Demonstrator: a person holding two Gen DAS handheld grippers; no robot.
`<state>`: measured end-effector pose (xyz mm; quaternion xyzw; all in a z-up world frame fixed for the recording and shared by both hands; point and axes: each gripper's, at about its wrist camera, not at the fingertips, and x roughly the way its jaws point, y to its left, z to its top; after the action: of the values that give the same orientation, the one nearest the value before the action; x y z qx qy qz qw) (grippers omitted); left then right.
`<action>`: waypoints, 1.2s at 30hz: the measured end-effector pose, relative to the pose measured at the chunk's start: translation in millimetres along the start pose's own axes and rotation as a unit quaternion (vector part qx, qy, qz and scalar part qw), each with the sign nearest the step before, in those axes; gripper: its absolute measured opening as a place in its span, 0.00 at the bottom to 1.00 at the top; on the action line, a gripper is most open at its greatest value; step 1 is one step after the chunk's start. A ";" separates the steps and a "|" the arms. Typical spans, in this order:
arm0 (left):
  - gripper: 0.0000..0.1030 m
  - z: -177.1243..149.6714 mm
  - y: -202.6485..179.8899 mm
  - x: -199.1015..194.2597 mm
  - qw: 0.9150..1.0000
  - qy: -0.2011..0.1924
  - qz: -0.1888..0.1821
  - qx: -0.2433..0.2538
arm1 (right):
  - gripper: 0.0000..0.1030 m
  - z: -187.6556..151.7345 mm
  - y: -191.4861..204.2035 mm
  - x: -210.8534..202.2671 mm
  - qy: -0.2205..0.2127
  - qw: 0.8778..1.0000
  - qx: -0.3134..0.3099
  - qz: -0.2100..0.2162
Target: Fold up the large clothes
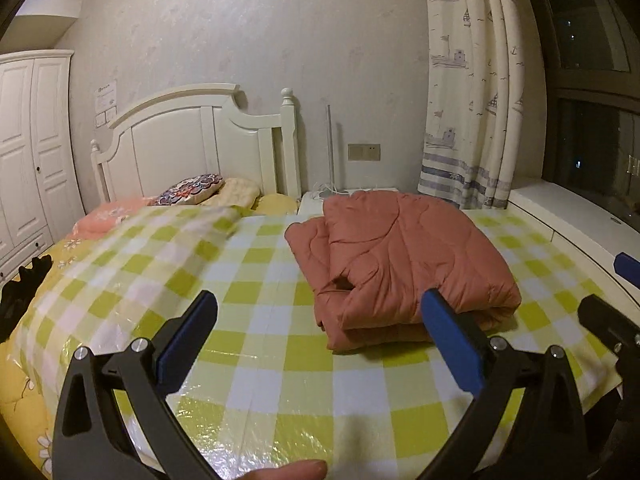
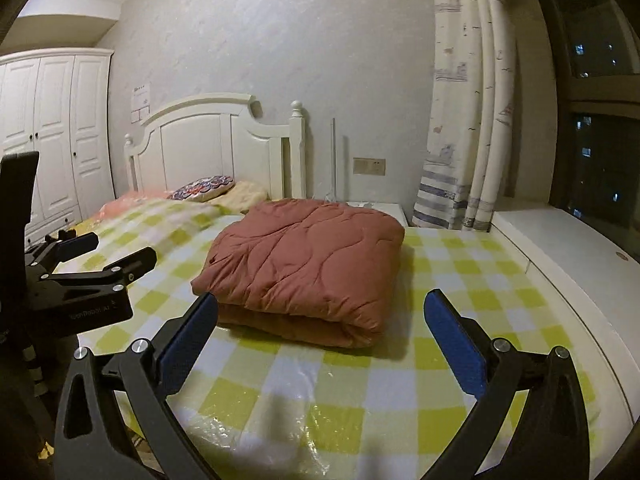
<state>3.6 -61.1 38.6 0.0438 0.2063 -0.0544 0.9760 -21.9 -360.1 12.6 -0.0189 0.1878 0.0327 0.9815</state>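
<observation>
Bedding takes up most of both views: a bed [image 1: 36, 360] with a white headboard [image 1: 188, 136] carries a green-and-white checked plastic sheet [image 1: 256, 304] spread flat over its near part, and on that sheet lies the task's thing, a rust-red quilted garment [image 2: 304, 264]. It sits as a thick, squared bundle in several stacked layers, its rounded folded edge facing the cameras, with no sleeve or loose flap trailing onto the sheet. Judging by that compact shape, the folding looks finished or nearly so; at most a last tidying or moving of the bundle would remain, and no other unfolded clothing shows on the sheet. Pillows [image 1: 192, 194] lie at the head of the bed, well apart from the bundle. The left gripper [image 1: 320, 332] hangs over bare sheet just beside the garment's near corner, its fingers [image 1: 192, 344] spread wide and empty. The right gripper [image 2: 320, 332] faces the bundle's front edge, fingers [image 2: 452, 344] likewise released at full spread, nothing pinched between them. A fingertip [image 1: 296, 470] of the person shows at the bottom of the left view.
</observation>
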 end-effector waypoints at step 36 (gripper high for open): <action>0.98 -12.6 7.8 7.6 1.000 0.015 0.009 -0.015 | 0.96 -11.3 23.6 13.0 0.021 0.999 -0.024 0.011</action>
<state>6.4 -52.7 24.5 0.0318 0.2217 -0.0416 0.9737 -15.6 -336.4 -3.3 -0.0409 0.2078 0.0474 0.9762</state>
